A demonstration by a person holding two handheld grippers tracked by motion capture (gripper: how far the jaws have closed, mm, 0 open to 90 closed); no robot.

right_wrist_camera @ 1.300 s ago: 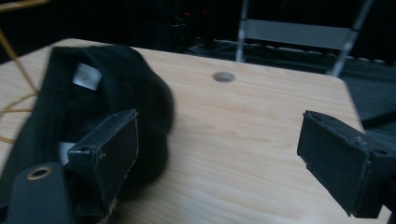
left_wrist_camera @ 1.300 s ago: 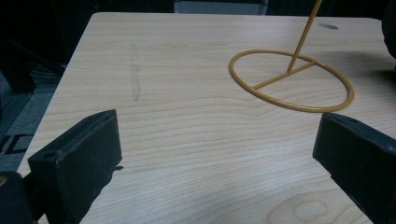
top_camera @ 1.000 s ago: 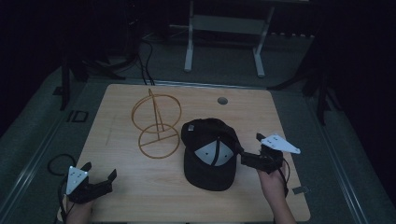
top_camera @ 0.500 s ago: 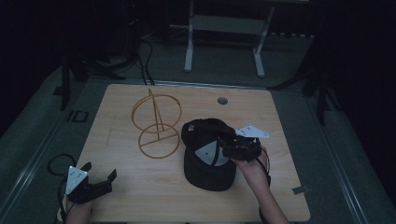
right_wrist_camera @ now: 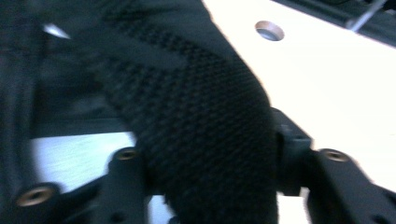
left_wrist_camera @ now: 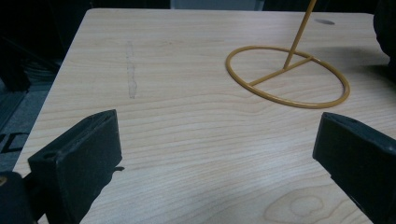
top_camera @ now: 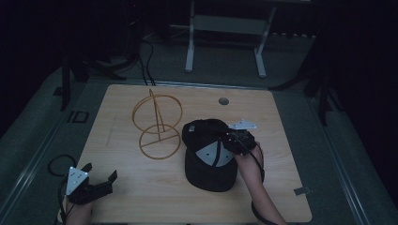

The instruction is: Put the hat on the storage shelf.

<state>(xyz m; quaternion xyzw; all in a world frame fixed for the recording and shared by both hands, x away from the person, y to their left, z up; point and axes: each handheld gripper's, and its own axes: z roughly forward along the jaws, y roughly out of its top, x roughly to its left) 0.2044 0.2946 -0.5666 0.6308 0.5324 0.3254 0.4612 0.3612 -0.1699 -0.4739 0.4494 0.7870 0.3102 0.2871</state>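
A black cap (top_camera: 209,174) with grey panels lies on the wooden table (top_camera: 122,192), right of centre. My right gripper (top_camera: 233,140) sits at the cap's right side. Its jaws have just been closing, and in the right gripper view the cap's mesh side (right_wrist_camera: 201,116) fills the gap of that gripper (right_wrist_camera: 205,172), with both pads against it. A yellow wire stand (top_camera: 157,123) rises left of the cap; its ring base (left_wrist_camera: 280,71) lies ahead of my left gripper (left_wrist_camera: 217,135). That left gripper (top_camera: 100,171) rests at the table's near left corner, jaws wide apart and empty.
A round hole (top_camera: 224,101) marks the table's far side, and in the right gripper view the hole (right_wrist_camera: 269,30) lies beyond the cap. A white metal frame (top_camera: 225,28) stands on the dark floor behind the table. Cables (top_camera: 148,51) trail there. A small tag (top_camera: 302,191) lies near the right front corner.
My right gripper has moved left from the table's right side onto the cap, and its jaws have narrowed around the cap's side. The left gripper has stayed put.
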